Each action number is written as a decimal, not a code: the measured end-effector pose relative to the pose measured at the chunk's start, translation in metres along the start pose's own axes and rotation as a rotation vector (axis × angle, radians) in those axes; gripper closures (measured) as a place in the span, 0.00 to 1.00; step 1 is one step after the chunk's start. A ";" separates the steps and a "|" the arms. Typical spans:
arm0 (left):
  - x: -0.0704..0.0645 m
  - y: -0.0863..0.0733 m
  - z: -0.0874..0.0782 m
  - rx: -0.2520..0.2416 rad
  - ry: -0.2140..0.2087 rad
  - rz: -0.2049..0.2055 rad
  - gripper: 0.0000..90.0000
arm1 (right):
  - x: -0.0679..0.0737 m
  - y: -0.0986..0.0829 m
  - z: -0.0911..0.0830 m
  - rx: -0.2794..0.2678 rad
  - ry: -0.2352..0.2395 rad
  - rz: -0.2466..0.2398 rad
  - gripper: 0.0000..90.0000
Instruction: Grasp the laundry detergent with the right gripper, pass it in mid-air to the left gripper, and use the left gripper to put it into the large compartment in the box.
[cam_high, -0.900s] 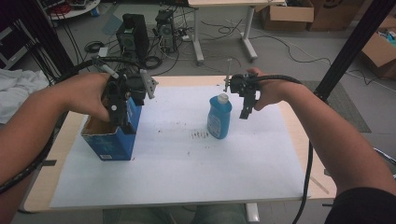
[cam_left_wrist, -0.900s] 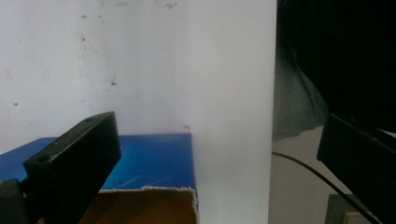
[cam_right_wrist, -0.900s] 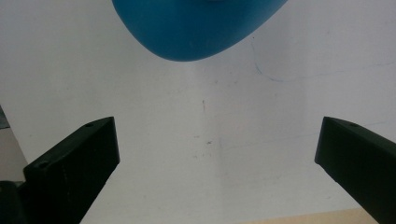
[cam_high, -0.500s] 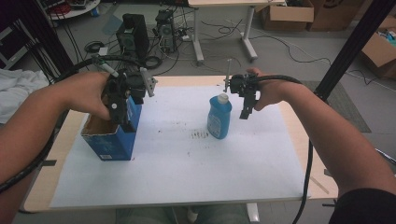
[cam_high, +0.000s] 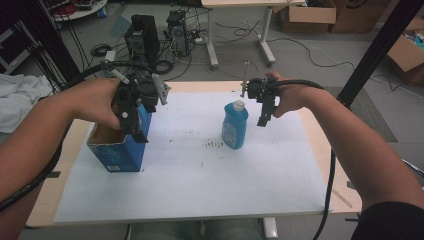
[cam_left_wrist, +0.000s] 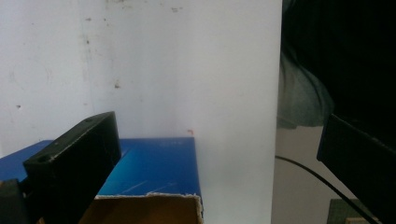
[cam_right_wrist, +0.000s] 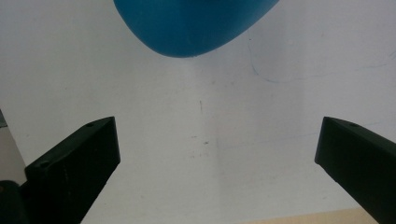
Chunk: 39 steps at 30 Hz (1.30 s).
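The left gripper (cam_high: 136, 131) hangs with jaws spread wide over the open blue box (cam_high: 117, 150), whose corner lies just below it. The right gripper (cam_high: 263, 116) is likewise released and empty, beside the upright blue bottle (cam_high: 234, 125) on the bench (cam_high: 310, 135).

Right claw (cam_high: 263, 121) drifted slightly left, nearer blue bottle (cam_high: 235, 125); nothing else moved.
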<state>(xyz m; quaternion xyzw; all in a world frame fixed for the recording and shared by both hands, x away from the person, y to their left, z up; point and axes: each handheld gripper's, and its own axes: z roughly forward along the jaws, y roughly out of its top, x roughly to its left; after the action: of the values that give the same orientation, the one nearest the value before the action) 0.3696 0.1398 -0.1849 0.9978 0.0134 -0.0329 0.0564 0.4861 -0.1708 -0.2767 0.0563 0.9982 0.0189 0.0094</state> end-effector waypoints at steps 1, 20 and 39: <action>0.000 0.000 0.000 0.000 0.000 0.000 0.00 | 0.000 0.000 0.000 0.000 0.000 0.000 0.00; 0.002 0.006 0.005 0.010 -0.007 0.021 0.00 | 0.008 -0.015 -0.009 -0.055 -0.010 0.023 0.00; -0.005 -0.003 0.013 -0.007 -0.002 0.035 0.00 | 0.013 -0.078 -0.029 -0.634 -0.107 0.258 0.00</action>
<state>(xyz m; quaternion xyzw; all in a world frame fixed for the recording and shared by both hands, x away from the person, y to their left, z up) 0.3640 0.1410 -0.1982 0.9976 -0.0038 -0.0330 0.0606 0.4635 -0.2480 -0.2513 0.1774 0.9254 0.3260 0.0764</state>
